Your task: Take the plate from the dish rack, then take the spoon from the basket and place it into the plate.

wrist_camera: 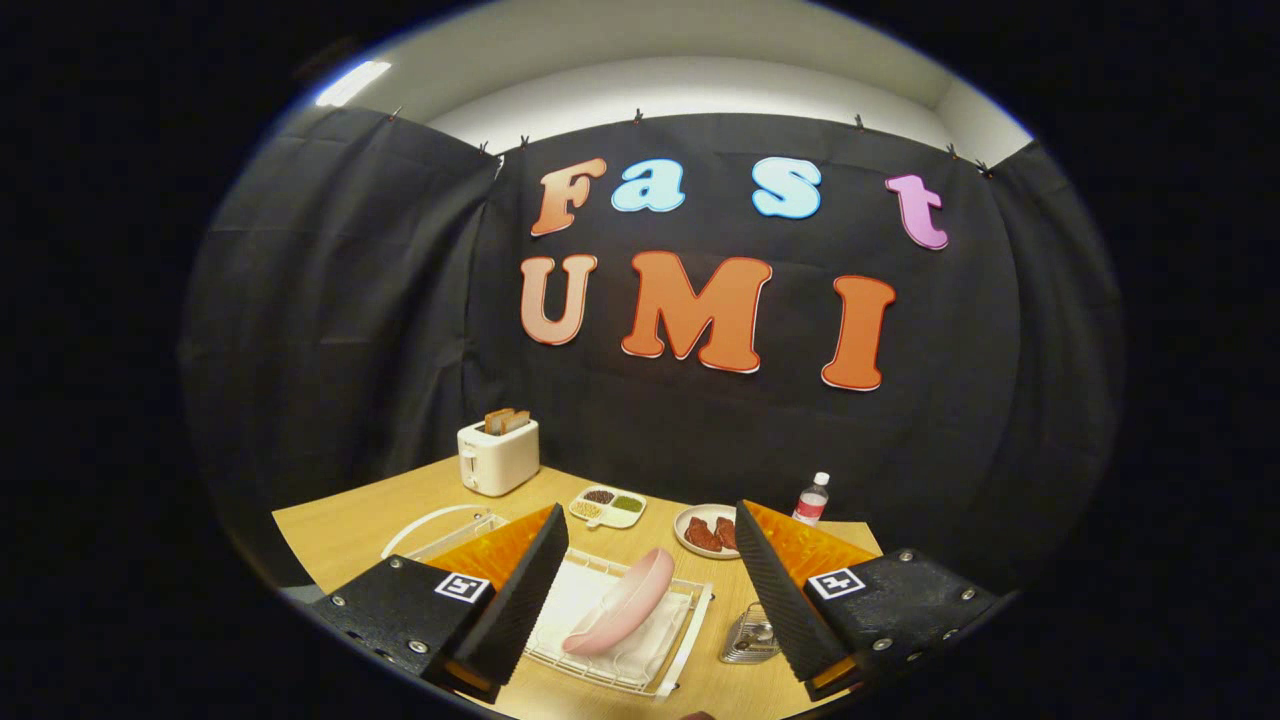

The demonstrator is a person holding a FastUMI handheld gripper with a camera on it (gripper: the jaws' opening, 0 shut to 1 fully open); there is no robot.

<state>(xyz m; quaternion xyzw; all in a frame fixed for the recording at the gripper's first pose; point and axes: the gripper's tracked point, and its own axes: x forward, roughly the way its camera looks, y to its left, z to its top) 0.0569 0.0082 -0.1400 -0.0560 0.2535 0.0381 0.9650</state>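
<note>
The two-finger gripper (650,580) hovered above a light wooden table (340,530) with its fingers spread wide and nothing between them. In the gap between the fingers and just ahead of them sat a white wire dish rack (690,630) lined with a white cloth. A pale pink oval plate (620,603) leaned on edge in the rack, tilted, probably so that it could drain and be lifted out by its rim. Just beside the right finger stood a small metal wire basket (750,638); something shiny lay inside it, likely the spoon, though it was too small to make out clearly.

Beyond the fingers stood a white toaster (497,455) with brown bread slices in its slots, a white divided dish (607,506) of dark and green seeds or spices, a round white plate (690,522) holding reddish-brown pieces of food, and a clear plastic bottle (812,500) with a red label. A clear container with a curved handle (440,530) sat partly behind the left finger.

The open fingers, aimed at the rack, suggested the plate pickup had not yet begun.
</note>
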